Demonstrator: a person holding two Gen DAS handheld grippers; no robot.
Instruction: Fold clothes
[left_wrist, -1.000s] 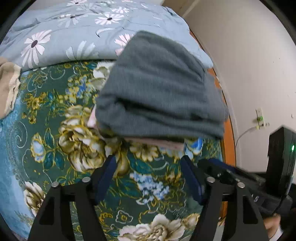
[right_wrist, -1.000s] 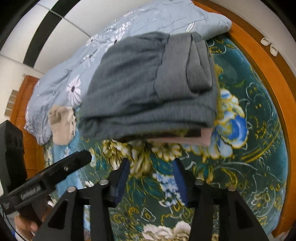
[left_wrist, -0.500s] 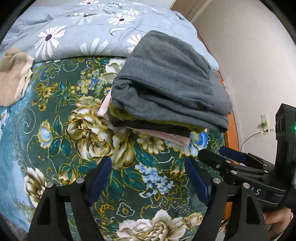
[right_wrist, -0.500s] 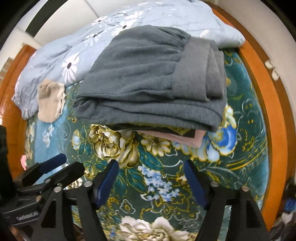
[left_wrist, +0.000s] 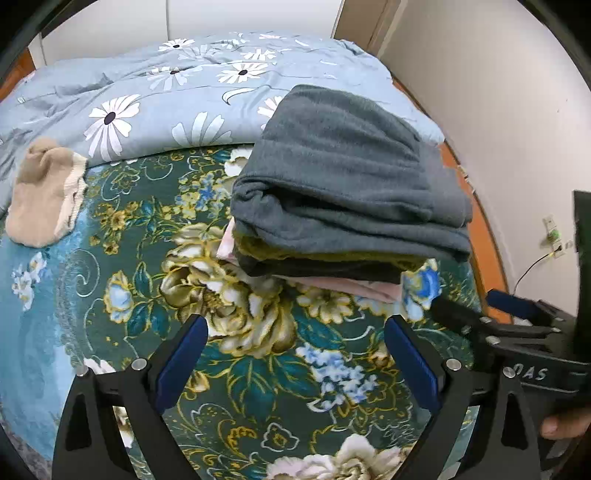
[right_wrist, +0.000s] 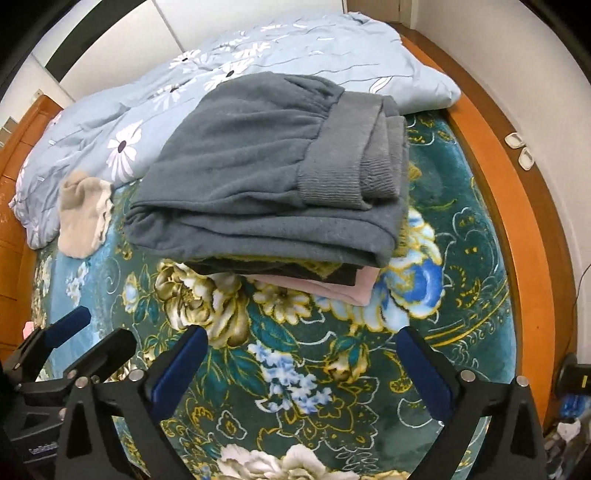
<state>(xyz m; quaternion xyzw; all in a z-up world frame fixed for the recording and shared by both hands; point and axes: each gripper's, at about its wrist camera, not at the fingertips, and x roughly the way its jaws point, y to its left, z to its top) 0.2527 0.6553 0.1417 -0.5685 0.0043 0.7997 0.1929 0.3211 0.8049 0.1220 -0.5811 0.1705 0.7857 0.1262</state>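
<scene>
In the left wrist view, my left gripper (left_wrist: 293, 363) is released, the blue fingers (left_wrist: 181, 360) spread wide with only the floral blanket (left_wrist: 122, 206) between them. The stack of folded clothes (left_wrist: 347, 218) lies ahead of the fingers and a little toward the right one, apart from both tips. On top I see grey sweatpants (left_wrist: 343, 173), folded flat, and under them an olive layer, a dark layer and a pink garment (left_wrist: 354, 288) at the bottom. The long axis of the stack runs across my view, from one finger side to the other. Far beyond the left finger a beige sock (left_wrist: 44, 199) lies loose, touching the edge of the light blue daisy quilt (left_wrist: 155, 99).

In the right wrist view, my right gripper (right_wrist: 301, 367) is also released and holds nothing. Here the stack (right_wrist: 266, 206) lies straight ahead, centred between the fingers, its folded edge toward me and the ribbed cuffs (right_wrist: 347, 170) on the right finger side. The right gripper looks slightly better lined up with it; both are near.

I judge the stack already lies folded and tidy. The sock is the only loose piece I can see; whether it still belongs to the job I cannot tell.
</scene>
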